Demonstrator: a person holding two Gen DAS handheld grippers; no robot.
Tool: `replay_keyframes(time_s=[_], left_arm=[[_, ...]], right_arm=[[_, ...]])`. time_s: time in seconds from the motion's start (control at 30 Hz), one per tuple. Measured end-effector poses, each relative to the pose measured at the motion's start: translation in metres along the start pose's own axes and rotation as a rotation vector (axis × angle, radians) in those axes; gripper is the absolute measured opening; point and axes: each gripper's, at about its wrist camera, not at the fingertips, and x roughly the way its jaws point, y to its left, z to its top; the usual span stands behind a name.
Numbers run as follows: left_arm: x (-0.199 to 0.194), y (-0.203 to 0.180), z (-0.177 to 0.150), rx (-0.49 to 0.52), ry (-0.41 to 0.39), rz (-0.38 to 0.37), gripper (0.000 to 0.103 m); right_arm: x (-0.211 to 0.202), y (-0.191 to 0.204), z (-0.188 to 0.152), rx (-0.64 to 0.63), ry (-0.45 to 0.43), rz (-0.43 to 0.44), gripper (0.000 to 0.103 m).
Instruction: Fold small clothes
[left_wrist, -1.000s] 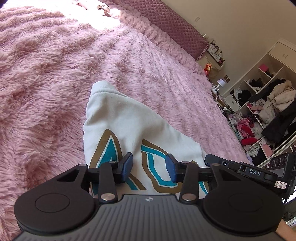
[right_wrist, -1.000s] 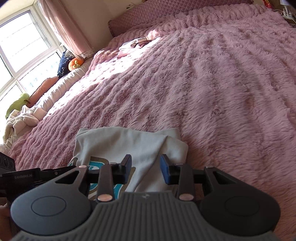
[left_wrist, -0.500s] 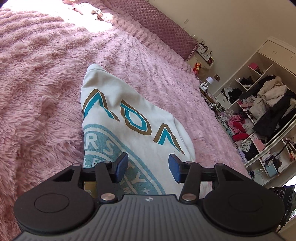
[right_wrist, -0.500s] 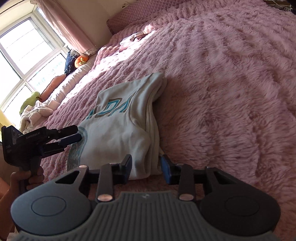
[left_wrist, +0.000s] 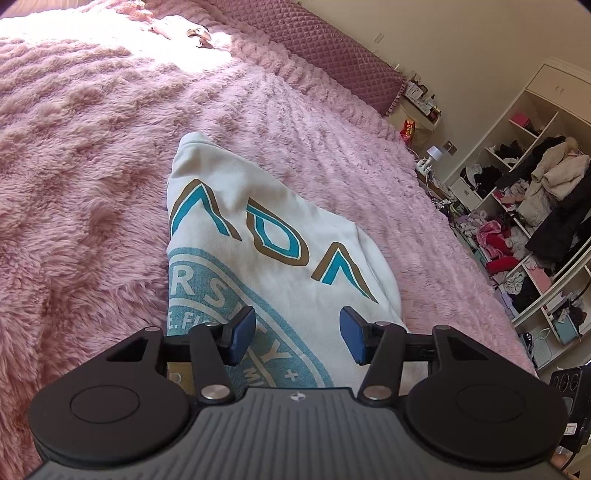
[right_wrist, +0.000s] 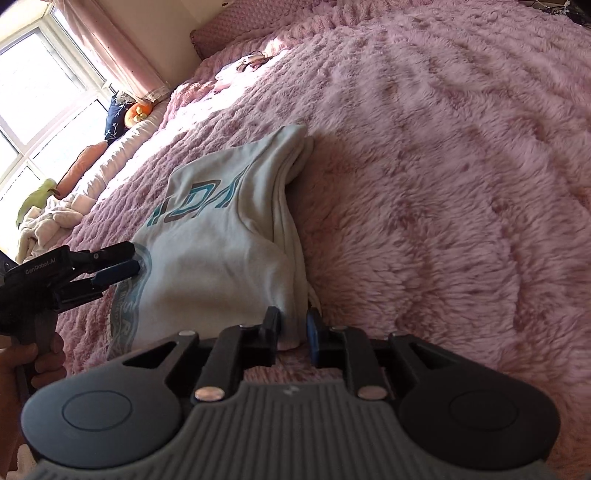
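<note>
the white sweatshirt (left_wrist: 273, 266) lies folded into a narrow stack on the fluffy pink blanket (left_wrist: 92, 184), printed side up, its near end just in front of both claws. the left claw (left_wrist: 297, 334) hangs above the round blue print with its jaws apart and nothing between them; they have just been opening. the right claw (right_wrist: 293, 332) sits at the near right corner, where the stacked edges show. its jaws stand narrow and have just been opening, with the cloth edge between them, though whether the pads press on it i cannot tell. the sweatshirt looks soft, thick and light, so it should sag and slide apart in layers if lifted by one point. the safer hold is probably the two near corners, pinching through every layer together.
</note>
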Motion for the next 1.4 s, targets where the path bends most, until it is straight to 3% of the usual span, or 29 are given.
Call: replay_keyframes(time_s=[0.1, 0.17, 0.23, 0.27, 0.5, 0.73, 0.93, 1.2, 1.4], left_arm=[[-0.02, -0.026, 0.003, 0.056, 0.014, 0.103, 0.071], [-0.033, -0.043, 0.001, 0.08, 0.022, 0.153, 0.081], [-0.049, -0.057, -0.003, 0.096, 0.021, 0.184, 0.084], [-0.057, -0.062, -0.006, 0.092, 0.015, 0.197, 0.088], [-0.097, -0.093, -0.029, 0.077, 0.012, 0.325, 0.09], [-0.119, -0.104, -0.068, 0.042, 0.034, 0.395, 0.091], [-0.122, -0.106, -0.096, 0.045, 0.108, 0.489, 0.091], [-0.122, -0.107, -0.109, 0.063, 0.138, 0.535, 0.091], [-0.123, -0.108, -0.107, 0.054, 0.138, 0.514, 0.091]], right_arm=[[-0.018, 0.018, 0.003, -0.053, -0.031, -0.067, 0.04], [-0.026, 0.035, 0.005, -0.117, -0.027, -0.154, 0.04], [-0.036, 0.051, 0.006, -0.156, -0.04, -0.182, 0.043], [-0.041, 0.058, 0.006, -0.162, -0.044, -0.194, 0.051], [-0.079, 0.11, -0.004, -0.204, -0.092, -0.223, 0.081], [-0.106, 0.145, -0.035, -0.261, -0.086, -0.258, 0.082], [-0.117, 0.156, -0.058, -0.272, -0.061, -0.26, 0.082], [-0.119, 0.163, -0.068, -0.276, -0.041, -0.248, 0.082], [-0.117, 0.166, -0.068, -0.283, -0.032, -0.249, 0.082]])
